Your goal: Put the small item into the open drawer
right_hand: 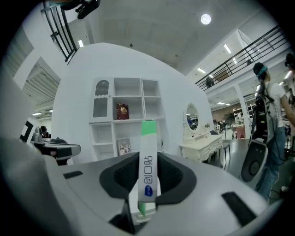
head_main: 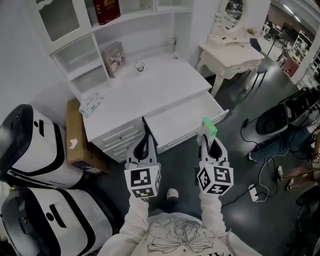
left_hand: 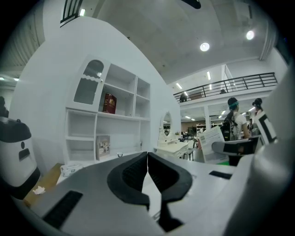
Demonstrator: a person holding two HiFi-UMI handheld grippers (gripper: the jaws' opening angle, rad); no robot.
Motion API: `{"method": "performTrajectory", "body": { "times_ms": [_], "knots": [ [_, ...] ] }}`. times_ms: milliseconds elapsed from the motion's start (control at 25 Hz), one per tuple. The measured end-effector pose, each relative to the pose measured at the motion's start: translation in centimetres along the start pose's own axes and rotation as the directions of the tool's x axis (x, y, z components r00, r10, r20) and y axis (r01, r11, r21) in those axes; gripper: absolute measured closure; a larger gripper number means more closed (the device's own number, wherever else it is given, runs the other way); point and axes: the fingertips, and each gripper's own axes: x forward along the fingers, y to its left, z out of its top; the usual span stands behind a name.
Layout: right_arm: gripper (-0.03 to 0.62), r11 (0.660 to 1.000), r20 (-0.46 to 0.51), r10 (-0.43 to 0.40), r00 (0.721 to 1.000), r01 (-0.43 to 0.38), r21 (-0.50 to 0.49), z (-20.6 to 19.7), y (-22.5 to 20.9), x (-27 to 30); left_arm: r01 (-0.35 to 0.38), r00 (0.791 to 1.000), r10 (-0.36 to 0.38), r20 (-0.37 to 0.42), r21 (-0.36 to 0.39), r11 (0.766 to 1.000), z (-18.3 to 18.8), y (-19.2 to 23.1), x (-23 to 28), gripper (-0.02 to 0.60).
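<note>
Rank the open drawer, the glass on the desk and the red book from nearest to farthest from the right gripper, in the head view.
From the right gripper, shut on the small box:
1. The open drawer, just ahead.
2. The glass, on the desk, farther left.
3. The red book, highest up, far left.

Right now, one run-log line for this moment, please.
left gripper: shut, empty | right gripper: shut on small green-and-white box | drawer: open, box not yet inside

Small box (right_hand: 148, 168) white, green ends; desk (head_main: 160, 87) white; book (head_main: 106, 10) dark red.
</note>
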Motion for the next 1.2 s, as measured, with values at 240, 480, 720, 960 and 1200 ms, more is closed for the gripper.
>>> {"method": "performTrajectory", "body": {
  "times_ms": [240, 480, 720, 960, 1200],
  "knots": [
    [0.505, 0.999, -0.02, 0.037, 0.999, -0.037, 0.018, -0.2, -2.0, 4.4, -0.033, 0.999, 0.033, -0.018, 0.001, 0.999, -0.2, -0.4, 4.0, 0.576],
    [0.505, 0.998, -0.055, 0.054, 0.997, -0.052, 0.037, -1.3, -2.8, 7.6, -0.051, 0.997, 0.051, -0.055, -0.002, 0.999, -1.1, 0.2, 7.1, 0.576],
    [0.505, 0.998, -0.085, 0.047, 0.995, -0.043, 0.046, -2.1, -3.6, 11.5, -0.039, 0.996, 0.039, -0.082, -0.003, 0.999, -1.8, 0.9, 11.2, 0.577],
    [0.505, 0.999, -0.111, 0.025, 0.994, -0.02, 0.049, -2.7, -4.4, 16.9, -0.015, 0.995, 0.014, -0.099, -0.013, 1.0, -2.3, 2.4, 16.9, 0.575],
    [0.505, 0.998, -0.149, 0.005, 0.989, 0.004, 0.058, -3.6, -4.9, 22.3, 0.013, 0.992, -0.014, -0.123, -0.012, 1.0, -2.6, 4.0, 22.5, 0.576]
  ]
}}
